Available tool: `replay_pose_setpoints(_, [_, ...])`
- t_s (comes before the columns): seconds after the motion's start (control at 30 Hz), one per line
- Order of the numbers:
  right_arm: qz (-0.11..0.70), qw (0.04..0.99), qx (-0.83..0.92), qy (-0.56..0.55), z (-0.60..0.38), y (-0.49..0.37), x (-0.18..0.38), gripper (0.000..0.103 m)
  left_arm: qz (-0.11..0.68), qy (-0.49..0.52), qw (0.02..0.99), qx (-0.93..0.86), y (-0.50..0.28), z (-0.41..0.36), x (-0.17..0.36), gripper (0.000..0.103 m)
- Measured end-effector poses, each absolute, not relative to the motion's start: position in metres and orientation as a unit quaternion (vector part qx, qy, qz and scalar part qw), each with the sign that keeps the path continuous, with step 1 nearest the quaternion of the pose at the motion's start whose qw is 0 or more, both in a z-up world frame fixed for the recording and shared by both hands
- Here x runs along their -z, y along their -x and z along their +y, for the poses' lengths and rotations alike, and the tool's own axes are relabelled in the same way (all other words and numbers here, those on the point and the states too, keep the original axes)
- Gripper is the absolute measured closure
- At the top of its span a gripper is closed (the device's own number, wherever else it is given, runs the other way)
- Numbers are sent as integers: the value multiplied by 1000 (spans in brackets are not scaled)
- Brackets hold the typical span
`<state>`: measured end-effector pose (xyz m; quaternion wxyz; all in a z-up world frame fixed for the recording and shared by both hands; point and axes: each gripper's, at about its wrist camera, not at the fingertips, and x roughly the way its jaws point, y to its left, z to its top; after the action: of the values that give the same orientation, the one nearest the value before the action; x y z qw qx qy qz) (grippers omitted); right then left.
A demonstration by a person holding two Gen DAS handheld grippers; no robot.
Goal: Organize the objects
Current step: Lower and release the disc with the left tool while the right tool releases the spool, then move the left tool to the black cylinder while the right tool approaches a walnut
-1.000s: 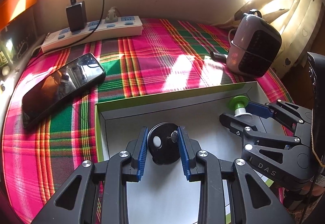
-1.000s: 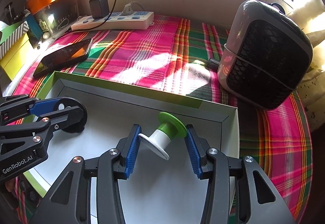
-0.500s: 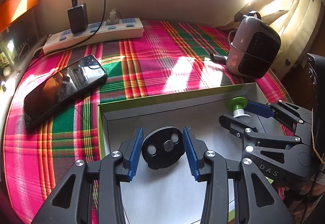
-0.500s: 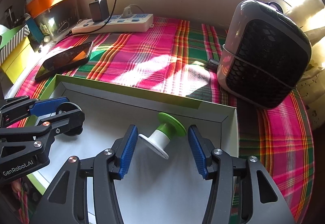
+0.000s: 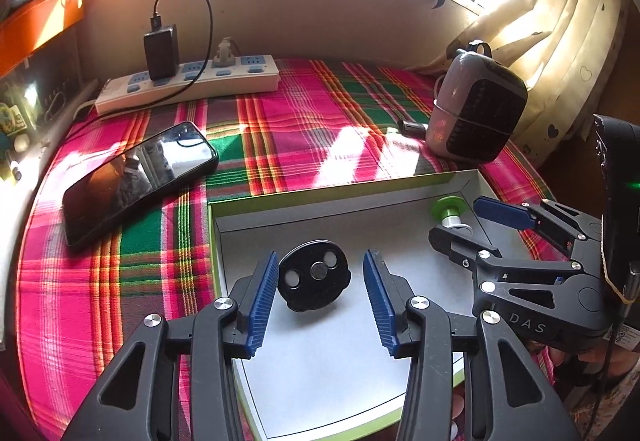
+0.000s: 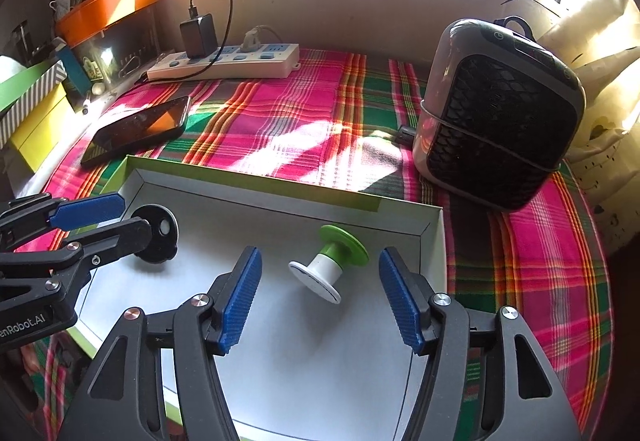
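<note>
A shallow white box with a green rim (image 5: 280, 201) (image 6: 248, 177) lies on the plaid cloth. A black round disc (image 5: 314, 275) (image 6: 158, 231) rests inside it at the left. My left gripper (image 5: 320, 297) (image 6: 112, 217) is open, jaws apart on either side of the disc, not touching it. A green and white spool (image 6: 330, 265) (image 5: 450, 213) lies on its side in the box at the right. My right gripper (image 6: 320, 293) (image 5: 468, 221) is open around the spool, clear of it.
A black phone (image 5: 136, 177) (image 6: 138, 129) lies left of the box. A white power strip with a charger (image 5: 188, 81) (image 6: 224, 61) runs along the back wall. A small grey heater (image 5: 476, 117) (image 6: 496, 121) stands at the right. Curtains hang behind it.
Both grippers have opened and let go, the left of the black disc and the right of the spool. Both have pulled back and up a little; the objects rest in the box.
</note>
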<state>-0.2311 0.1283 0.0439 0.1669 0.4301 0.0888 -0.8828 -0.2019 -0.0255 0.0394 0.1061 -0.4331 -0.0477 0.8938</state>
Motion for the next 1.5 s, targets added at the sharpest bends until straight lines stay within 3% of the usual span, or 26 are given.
replay_pose_setpoints(0.87, [80, 161, 907, -382, 161, 158, -73, 41, -76, 393, 105, -911, 120, -55, -62, 58])
replay_pose_setpoints(1.5, [51, 144, 908, -390, 202, 112, -58, 41, -90, 404, 104, -904, 73, -75, -35, 57])
